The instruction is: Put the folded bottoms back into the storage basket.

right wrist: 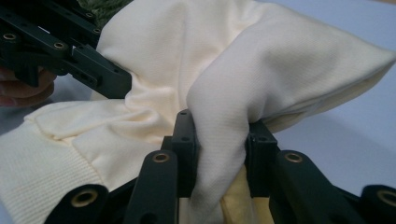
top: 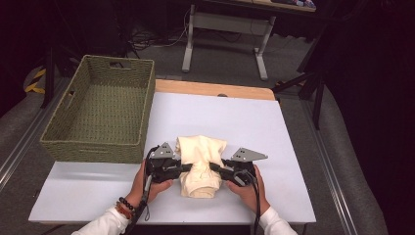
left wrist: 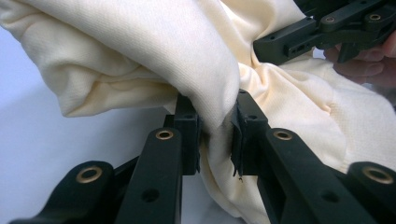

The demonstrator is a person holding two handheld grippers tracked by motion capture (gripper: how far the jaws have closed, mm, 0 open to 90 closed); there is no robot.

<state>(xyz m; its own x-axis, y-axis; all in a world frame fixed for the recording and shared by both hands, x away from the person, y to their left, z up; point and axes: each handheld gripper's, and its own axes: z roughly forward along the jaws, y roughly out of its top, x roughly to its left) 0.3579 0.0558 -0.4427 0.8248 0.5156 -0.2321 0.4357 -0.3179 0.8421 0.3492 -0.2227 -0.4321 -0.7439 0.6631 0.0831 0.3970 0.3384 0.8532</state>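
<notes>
A cream knitted garment lies bunched on the white table top, near the front edge. My left gripper grips its left side; in the left gripper view its jaws pinch a thick fold of the garment. From the other side my right gripper clamps a fold of the garment between its pads. Across the cloth, the right gripper appears in the left gripper view, and the left gripper in the right gripper view. A hand holds each tool.
A green woven basket, with nothing inside, stands at the table's back left, close to the garment. A wooden strip runs along the far edge. Beyond it a desk frame stands on the floor.
</notes>
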